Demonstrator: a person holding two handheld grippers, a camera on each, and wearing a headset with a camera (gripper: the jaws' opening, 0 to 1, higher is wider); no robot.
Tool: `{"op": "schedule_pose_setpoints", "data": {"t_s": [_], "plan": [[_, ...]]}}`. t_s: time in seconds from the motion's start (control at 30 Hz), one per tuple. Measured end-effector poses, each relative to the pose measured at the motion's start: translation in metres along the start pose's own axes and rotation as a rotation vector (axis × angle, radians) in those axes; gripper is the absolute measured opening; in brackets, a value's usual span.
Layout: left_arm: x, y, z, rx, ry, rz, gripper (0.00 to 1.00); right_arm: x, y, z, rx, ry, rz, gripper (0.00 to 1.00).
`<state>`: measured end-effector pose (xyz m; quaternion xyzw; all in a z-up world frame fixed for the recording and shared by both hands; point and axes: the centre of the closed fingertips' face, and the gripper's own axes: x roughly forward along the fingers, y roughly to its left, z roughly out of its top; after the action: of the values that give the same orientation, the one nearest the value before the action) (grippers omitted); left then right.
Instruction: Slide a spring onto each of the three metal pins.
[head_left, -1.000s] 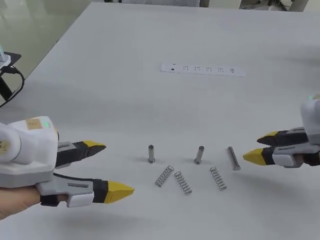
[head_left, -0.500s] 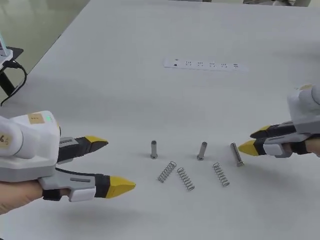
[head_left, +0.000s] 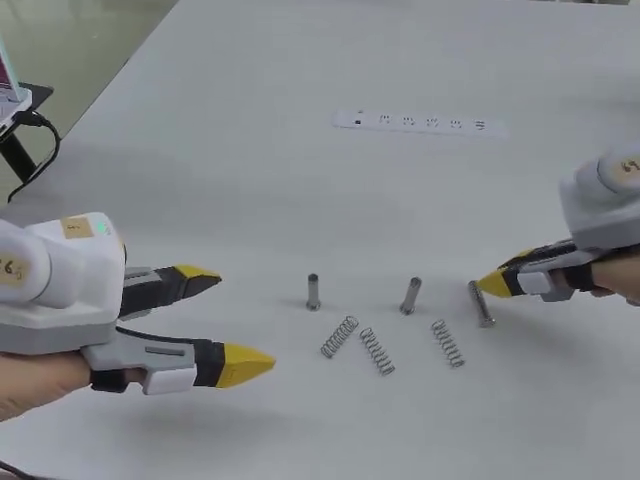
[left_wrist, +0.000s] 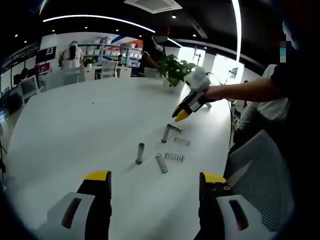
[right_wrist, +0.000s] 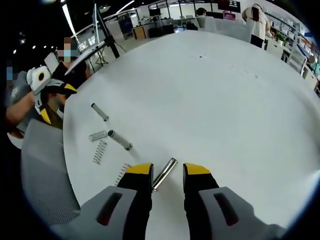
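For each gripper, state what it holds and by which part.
Nothing is held. The left gripper is open over the table; the right gripper is open, jaws either side of one pin.

Pale grey bench (head_left: 300, 190); white power strip (head_left: 420, 123) at upper centre; silver pins (head_left: 313, 291) and silver coiled springs (head_left: 339, 336) at lower centre; left gripper (head_left: 235, 318) and right gripper (head_left: 492, 284) white-bodied, black jaws tipped yellow.

1. Left claw (head_left: 230, 318): rounded white housing (head_left: 60, 290) carrying a tan sticker (head_left: 73, 228), a green light (head_left: 101, 229) and a printed "6".
2. Its fingers (head_left: 160, 362) are black with grey inserts and yellow tips.
3. Right claw (head_left: 495, 283): white housing, red-marked sticker (head_left: 628, 168), yellow tips.
4. Dark sleeve (left_wrist: 286, 85) on the upper arm.
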<state>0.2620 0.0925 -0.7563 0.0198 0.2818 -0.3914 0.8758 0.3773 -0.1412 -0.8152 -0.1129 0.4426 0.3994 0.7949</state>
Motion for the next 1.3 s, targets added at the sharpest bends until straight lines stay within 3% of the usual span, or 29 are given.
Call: {"op": "schedule_pose_setpoints", "data": {"t_s": [0.07,0.1,0.13,0.93,1.3], "plan": [[0.0,0.0,0.0,-0.003,-0.002,0.0,0.67,0.003,0.0,-0.001,0.016,0.013,0.0,0.21],[0.0,0.0,0.0,-0.003,-0.002,0.001,0.66,0.001,-0.003,-0.007,0.036,0.046,-0.023,0.21],[0.0,0.0,0.0,-0.003,-0.002,0.002,0.66,0.004,-0.002,-0.003,0.024,0.024,-0.008,0.2],[-0.002,0.001,-0.004,-0.015,0.002,0.004,0.63,0.024,-0.004,-0.01,0.163,0.142,-0.044,0.11],[-0.003,0.002,-0.004,-0.022,0.002,0.005,0.62,0.026,-0.002,-0.01,0.165,0.169,-0.049,0.09]]}}
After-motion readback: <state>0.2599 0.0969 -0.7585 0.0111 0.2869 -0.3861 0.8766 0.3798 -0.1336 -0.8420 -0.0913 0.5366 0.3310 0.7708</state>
